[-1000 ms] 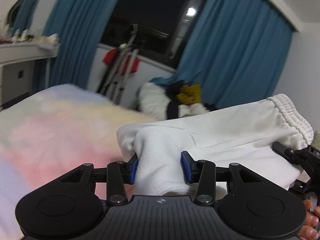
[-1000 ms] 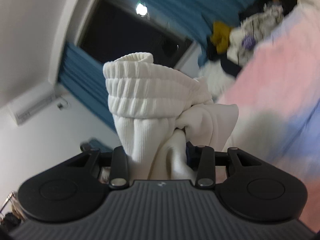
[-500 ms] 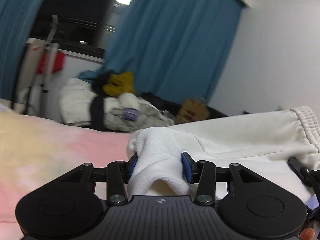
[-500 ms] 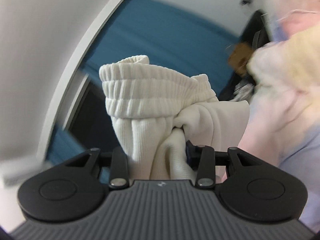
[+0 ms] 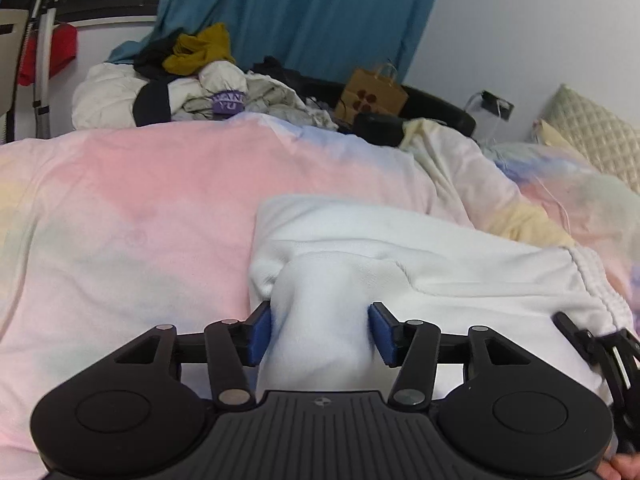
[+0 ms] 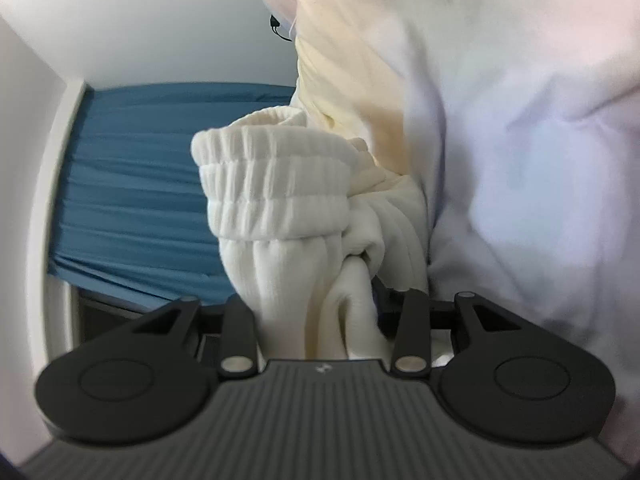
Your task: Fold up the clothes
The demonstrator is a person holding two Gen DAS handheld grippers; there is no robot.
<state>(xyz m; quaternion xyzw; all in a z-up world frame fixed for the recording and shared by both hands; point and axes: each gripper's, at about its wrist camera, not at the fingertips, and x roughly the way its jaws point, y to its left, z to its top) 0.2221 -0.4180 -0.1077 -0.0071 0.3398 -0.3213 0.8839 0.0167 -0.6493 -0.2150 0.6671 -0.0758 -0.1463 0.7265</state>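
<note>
1. Pile (image 5: pixel 188 80), 11 o'clock in the left view: loose clothes heaped beyond the bed, not folded.
2. Bed (image 5: pixel 132 216), 9 o'clock: a pastel cover, bare on this side.
3. Left gripper (image 5: pixel 320 330), 6 o'clock: its blue pads pinch a bunched edge of the white garment (image 5: pixel 460 276).
4. Garment, centre to 3 o'clock: doubled over, its far part resting on the bed, its near edge raised in the grip; the ribbed waistband (image 5: pixel 596 280) lies at 3 o'clock.
5. Bag (image 5: pixel 374 94), 1 o'clock: brown paper, beyond the bed.
6. Right gripper (image 6: pixel 320 312), 6 o'clock in the right view: closed on gathered cloth just below the waistband (image 6: pixel 276 184), held against the bedding.
7. Progress, as a judgement: one garment is mid-fold, held at both ends; laying it flat, any further fold and the pile appear to remain.
</note>
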